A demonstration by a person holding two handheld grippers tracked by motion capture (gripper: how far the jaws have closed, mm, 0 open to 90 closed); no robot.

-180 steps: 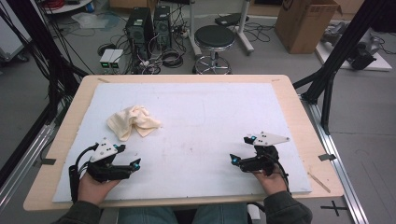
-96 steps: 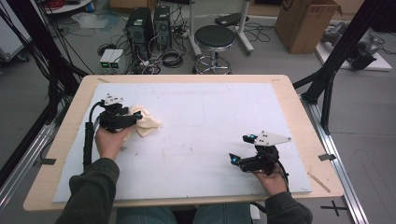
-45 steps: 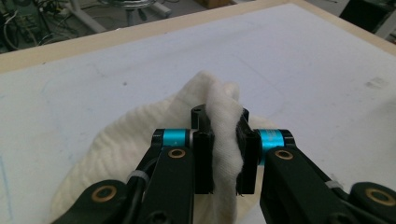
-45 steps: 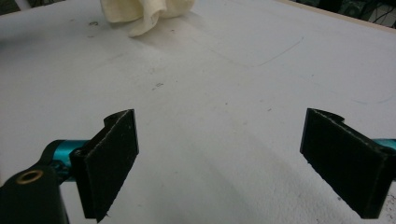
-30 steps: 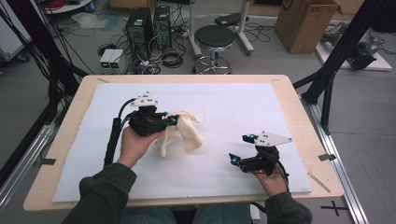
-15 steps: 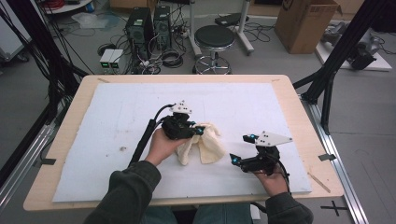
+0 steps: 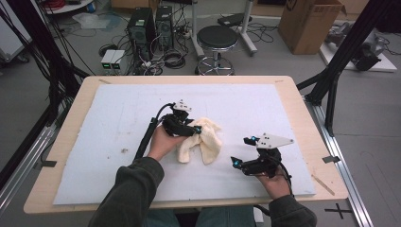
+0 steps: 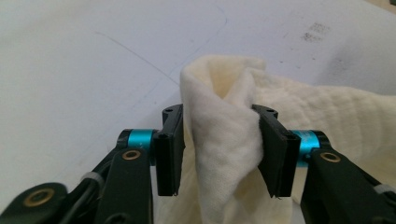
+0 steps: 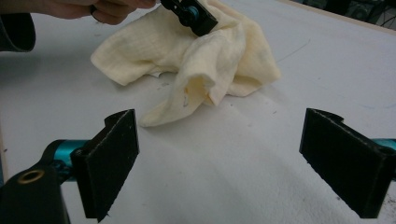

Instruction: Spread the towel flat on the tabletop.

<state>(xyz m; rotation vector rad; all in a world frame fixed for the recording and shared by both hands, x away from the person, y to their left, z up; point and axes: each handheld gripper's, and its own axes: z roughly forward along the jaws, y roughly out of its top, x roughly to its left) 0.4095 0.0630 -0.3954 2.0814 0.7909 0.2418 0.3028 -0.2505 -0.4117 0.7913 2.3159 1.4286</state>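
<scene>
A crumpled cream cloth (image 7: pixel 202 142) lies on the white mat (image 7: pixel 108 118) near the table's middle. My left gripper (image 7: pixel 195 128) sits at the cloth's upper left edge. In the left gripper view a raised fold of the cloth (image 8: pixel 224 154) stands between the two black pads, whose jaws have just been opening; the fold is loose between them, with a gap at the left pad (image 8: pixel 169 149). My right gripper (image 7: pixel 240 151) rests to the right of the cloth, open with nothing between its jaws (image 9: pixel 222 140). From there the cloth (image 9: pixel 201 60) lies just ahead, with the left gripper (image 9: pixel 189 11) on top of it.
The mat covers most of the wooden table (image 7: pixel 75 99); some dark specks (image 7: pixel 124 151) mark it at the left. Beyond the far edge stand a stool (image 7: pixel 216 38), computer towers (image 7: pixel 151 23) and a cardboard box (image 7: pixel 307 23). Black frame legs (image 7: pixel 340 56) rise at the right.
The left hand has carried the cloth from the far left to the middle of the mat and lowered it there; it now lies spread on the mat. The right gripper has stayed put.
</scene>
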